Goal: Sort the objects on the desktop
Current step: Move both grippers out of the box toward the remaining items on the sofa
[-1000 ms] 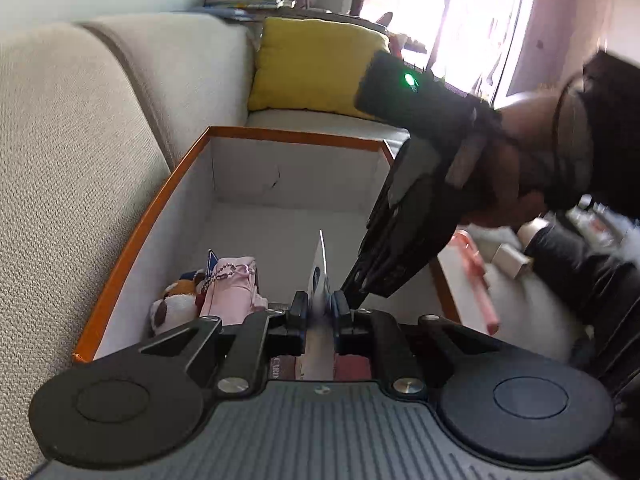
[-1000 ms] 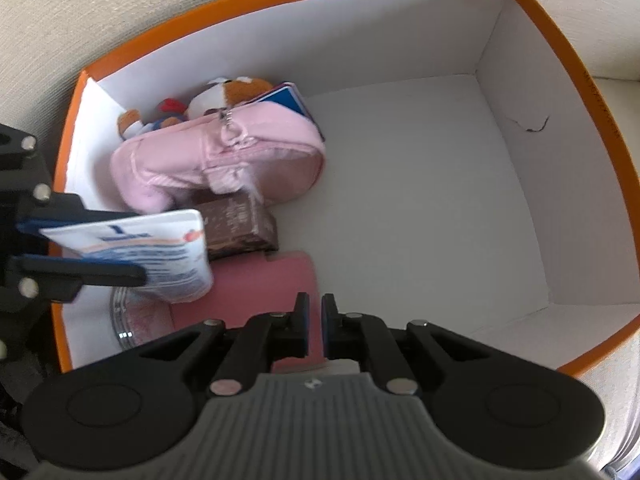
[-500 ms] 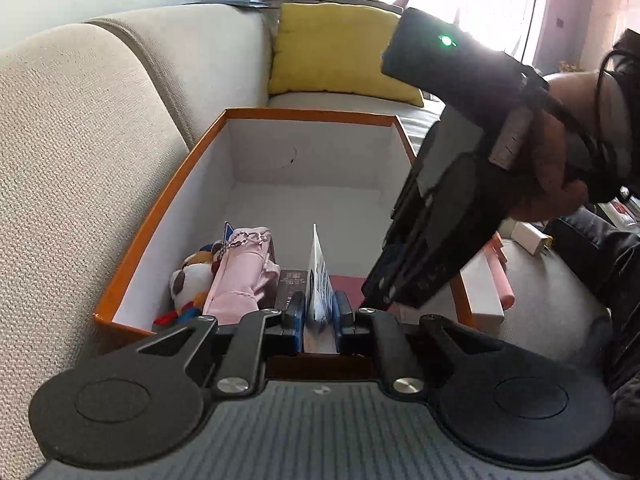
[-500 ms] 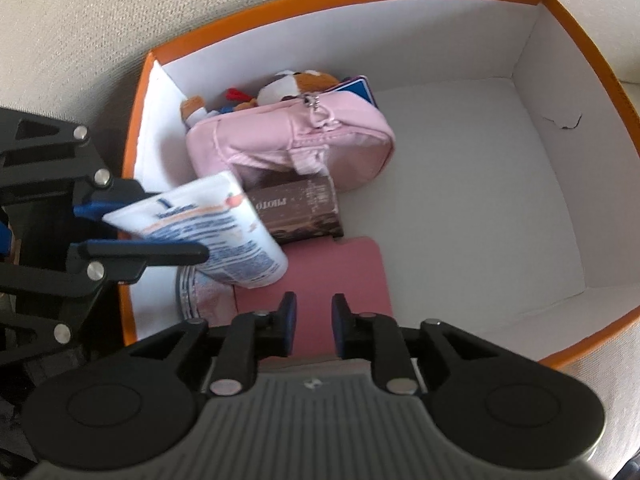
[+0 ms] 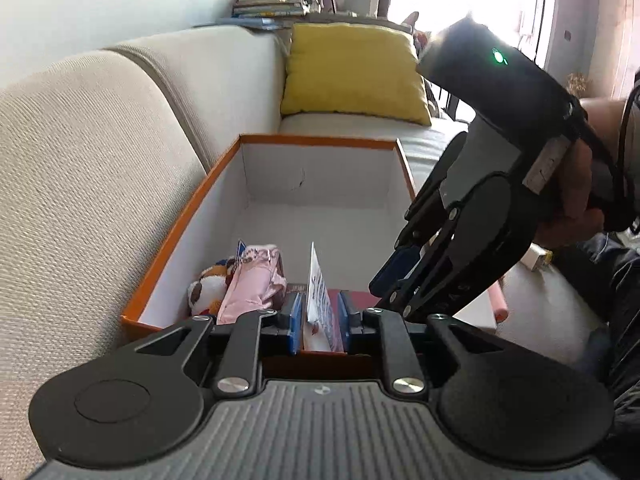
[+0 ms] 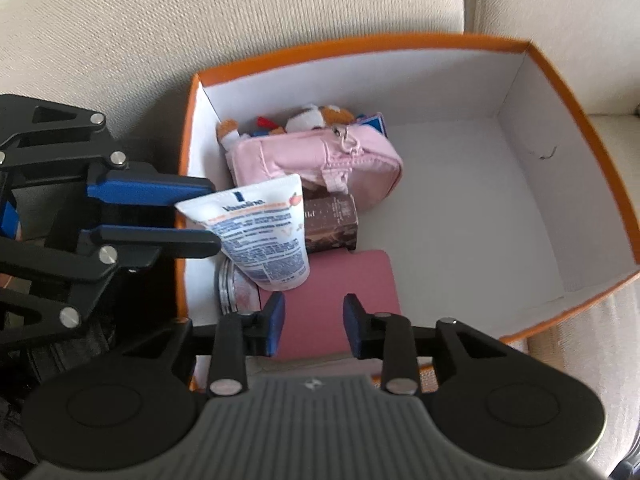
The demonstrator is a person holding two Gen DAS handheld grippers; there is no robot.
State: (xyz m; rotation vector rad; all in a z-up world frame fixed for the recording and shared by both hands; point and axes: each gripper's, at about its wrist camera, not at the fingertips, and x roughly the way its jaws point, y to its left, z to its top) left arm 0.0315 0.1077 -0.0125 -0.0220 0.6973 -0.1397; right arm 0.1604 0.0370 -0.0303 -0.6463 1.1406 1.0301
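An orange box [image 6: 360, 46] with white inner walls stands on the sofa seat. At its near end lie a pink pouch [image 6: 316, 160], a plush toy [image 6: 316, 114], a brown carton [image 6: 332, 220], a pink notebook [image 6: 344, 288] and a round tin [image 6: 234, 288]. My left gripper [image 5: 320, 308] is over the box's near rim with a white lotion tube [image 6: 264, 236] standing between its jaws. The jaws are opening, and a gap shows beside the tube [image 5: 320, 300]. My right gripper [image 6: 314, 320] hangs above the notebook, its jaws opening with nothing between them.
The beige sofa back runs along the box's left side. A yellow cushion [image 5: 352, 68] rests at the far end of the seat. To the right of the box lie a pink stick [image 5: 498, 300] and a white plug [image 5: 538, 258]. The box's far half holds nothing.
Both grippers have drawn back and up from the box. The right jaws went from shut to parted. The left jaws have loosened around the tube, which now leans inside them.
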